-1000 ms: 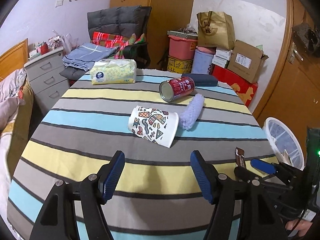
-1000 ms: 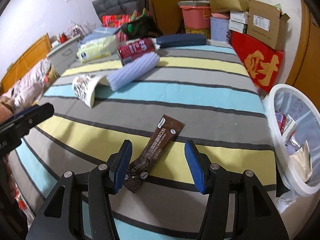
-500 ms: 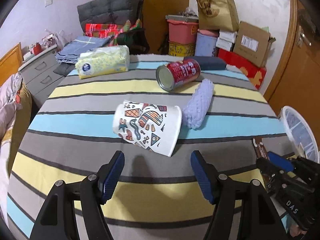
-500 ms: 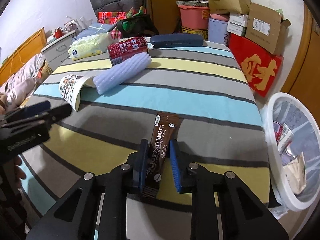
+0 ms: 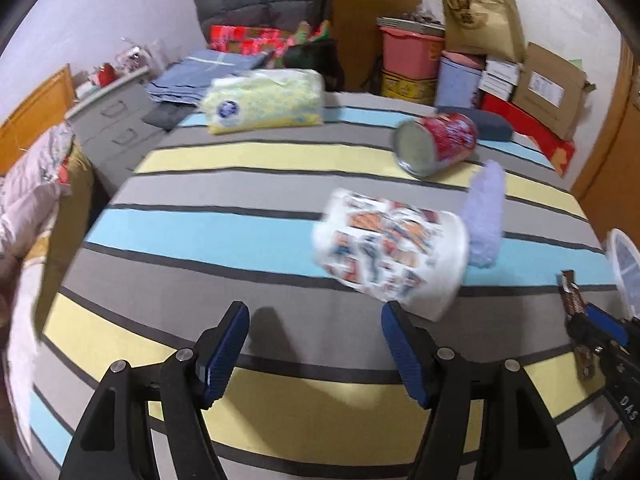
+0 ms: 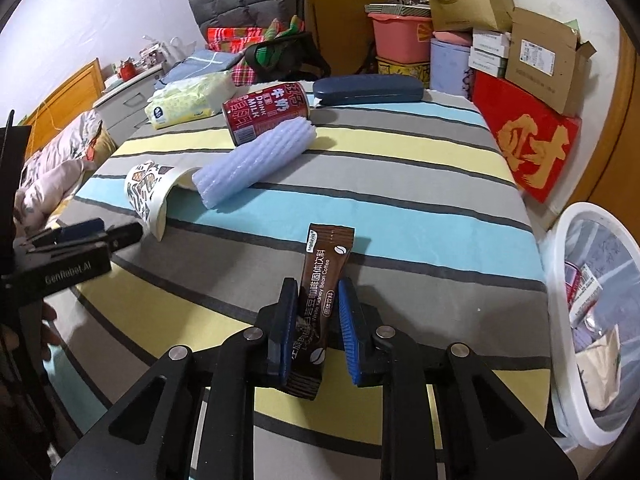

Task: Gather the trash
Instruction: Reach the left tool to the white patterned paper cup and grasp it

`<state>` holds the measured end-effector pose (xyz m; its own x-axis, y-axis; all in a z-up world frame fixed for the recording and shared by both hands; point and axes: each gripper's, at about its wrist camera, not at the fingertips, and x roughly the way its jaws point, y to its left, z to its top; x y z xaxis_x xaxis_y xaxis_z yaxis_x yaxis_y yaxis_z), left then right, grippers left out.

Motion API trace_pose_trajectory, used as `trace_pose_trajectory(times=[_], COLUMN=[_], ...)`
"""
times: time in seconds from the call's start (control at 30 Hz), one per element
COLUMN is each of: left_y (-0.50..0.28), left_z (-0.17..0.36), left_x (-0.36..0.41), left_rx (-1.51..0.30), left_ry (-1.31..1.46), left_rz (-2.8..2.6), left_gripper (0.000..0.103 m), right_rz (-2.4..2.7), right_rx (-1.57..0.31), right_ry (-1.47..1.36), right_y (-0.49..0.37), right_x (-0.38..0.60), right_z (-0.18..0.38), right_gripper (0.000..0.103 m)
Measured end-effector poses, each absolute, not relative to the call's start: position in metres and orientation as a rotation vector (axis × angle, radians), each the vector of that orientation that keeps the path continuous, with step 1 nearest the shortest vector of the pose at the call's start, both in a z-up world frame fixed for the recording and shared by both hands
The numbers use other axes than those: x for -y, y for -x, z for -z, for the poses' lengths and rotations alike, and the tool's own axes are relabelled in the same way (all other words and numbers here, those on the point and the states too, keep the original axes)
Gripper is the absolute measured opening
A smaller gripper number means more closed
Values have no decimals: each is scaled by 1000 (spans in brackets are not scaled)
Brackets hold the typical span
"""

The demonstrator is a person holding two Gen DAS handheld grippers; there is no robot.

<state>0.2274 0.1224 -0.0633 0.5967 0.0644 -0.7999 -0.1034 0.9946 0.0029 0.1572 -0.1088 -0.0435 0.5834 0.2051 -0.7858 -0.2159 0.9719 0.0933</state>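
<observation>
At the table's near right, the right gripper (image 6: 318, 322) pinches the coffee sachet (image 6: 320, 300), not yet binned in the basket (image 6: 560, 320); the left gripper (image 5: 314, 344) is spread near the paper cup (image 5: 390, 256), with the can (image 5: 438, 144) uncollected.

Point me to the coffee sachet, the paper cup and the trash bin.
coffee sachet (image 6: 325, 264), right wrist view, on its printed upper half.
paper cup (image 5: 390, 252), left wrist view, on its patterned side.
trash bin (image 6: 560, 320), right wrist view, on its white rim.
</observation>
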Motion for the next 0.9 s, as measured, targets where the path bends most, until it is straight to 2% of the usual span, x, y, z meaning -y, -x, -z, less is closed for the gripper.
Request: trace_pose_trajectory(times=[0.23, 0.37, 0.57, 0.9], left_y=[-228, -243, -268, -292], left_z=[48, 39, 39, 66], left_x=[-131, -122, -125, -112], left_rx=[-897, -884, -886, -997], left_ry=[216, 232, 359, 330], left_rz=[-12, -54, -143, -197], left_gripper=[69, 79, 81, 81], right_rz=[-251, -257, -272, -308], right_rx=[-913, -908, -909, -909], right_ry=[1, -17, -28, -66], right_y=[-161, -162, -163, -163], right_x=[111, 115, 118, 124], right_z=[43, 42, 44, 45], right_gripper=[21, 21, 21, 21])
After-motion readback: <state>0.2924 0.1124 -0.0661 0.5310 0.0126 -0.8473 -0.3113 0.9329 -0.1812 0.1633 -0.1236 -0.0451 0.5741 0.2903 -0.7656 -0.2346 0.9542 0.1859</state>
